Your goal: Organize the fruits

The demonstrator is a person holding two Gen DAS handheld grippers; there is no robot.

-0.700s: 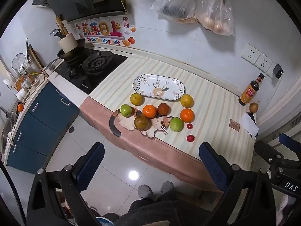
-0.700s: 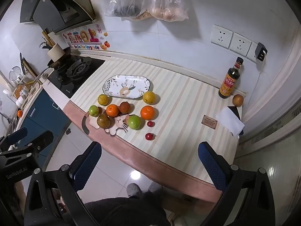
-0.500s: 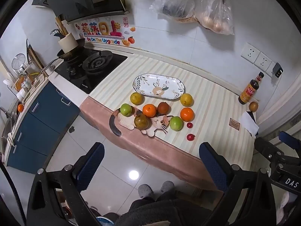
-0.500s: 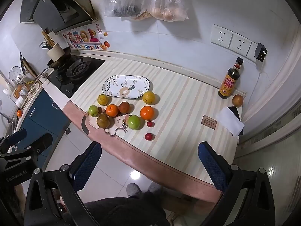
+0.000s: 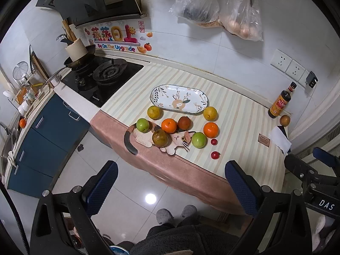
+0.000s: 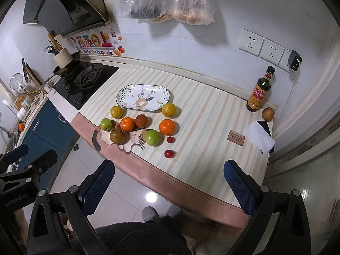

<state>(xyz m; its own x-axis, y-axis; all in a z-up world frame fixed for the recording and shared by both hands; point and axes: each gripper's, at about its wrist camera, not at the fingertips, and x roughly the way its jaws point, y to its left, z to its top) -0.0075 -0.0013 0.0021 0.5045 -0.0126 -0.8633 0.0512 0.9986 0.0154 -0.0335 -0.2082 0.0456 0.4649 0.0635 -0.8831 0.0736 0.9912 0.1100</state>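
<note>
An empty oval floral plate (image 5: 179, 101) (image 6: 144, 97) lies on the striped counter. In front of it sit several fruits: two oranges (image 5: 168, 125) (image 5: 210, 129), two yellow citrus (image 5: 153, 112) (image 5: 210, 113), two green apples (image 5: 142, 125) (image 5: 199, 140), a brown pear (image 5: 160, 138), a reddish-brown fruit (image 5: 184, 122) and two small red fruits (image 5: 215, 155). Some rest on a cat-shaped mat (image 5: 170, 142). My left gripper (image 5: 170, 187) and right gripper (image 6: 167, 187) are both open and empty, held above the floor, short of the counter's front edge.
A gas stove (image 5: 104, 77) with a pan stands left of the counter. A sauce bottle (image 6: 260, 91), a lone brown fruit (image 6: 267, 113), a white tissue (image 6: 259, 137) and a small card (image 6: 236, 137) sit at the right. Bags (image 5: 214, 10) hang on the wall. Blue cabinets (image 5: 42, 140) stand at the left.
Both grippers have drifted very slightly; the fruits and plate have not moved.
</note>
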